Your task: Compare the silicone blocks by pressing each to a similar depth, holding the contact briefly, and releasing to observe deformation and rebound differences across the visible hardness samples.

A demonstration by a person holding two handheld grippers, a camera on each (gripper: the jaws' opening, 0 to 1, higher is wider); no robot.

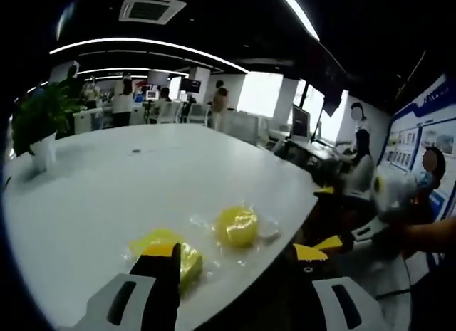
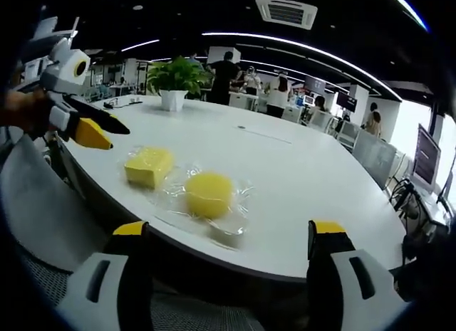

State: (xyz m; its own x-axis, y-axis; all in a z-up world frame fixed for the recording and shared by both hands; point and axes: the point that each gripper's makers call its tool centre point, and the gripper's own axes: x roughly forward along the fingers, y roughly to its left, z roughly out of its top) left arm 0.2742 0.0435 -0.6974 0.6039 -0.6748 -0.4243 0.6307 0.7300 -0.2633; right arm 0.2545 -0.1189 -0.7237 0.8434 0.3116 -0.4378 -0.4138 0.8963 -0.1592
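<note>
Your two samples sit close together near the tabletop's near edge: in the right gripper view the square yellow block (image 2: pixel 148 166) lies left of centre and the round yellow block (image 2: pixel 209 193) just right of it, low in the middle of the frame, each on or in a clear plastic wrapper (image 2: pixel 235 228) that spreads around it. That film is your first risk: press down off-centre and the block may skate on the slick plastic instead of compressing, and so near the edge a slide could carry it off the tabletop (image 2: pixel 299 174). In the left gripper view the round block (image 1: pixel 236 226) is centre-low and the square one (image 1: pixel 174 254) is partly behind one finger, so you could misjudge depth there and press the two unevenly. Your left gripper (image 1: pixel 239 263) has its fingers wide apart, holding nothing; your right gripper (image 2: pixel 226 238) likewise, fingers spread and empty, hanging off the tabletop's edge at the bottom of the frame. As for containers, a white pot (image 2: pixel 173 100) at upper left of the right gripper view holds a leafy green plant (image 2: pixel 174 75), well apart from the blocks.
</note>
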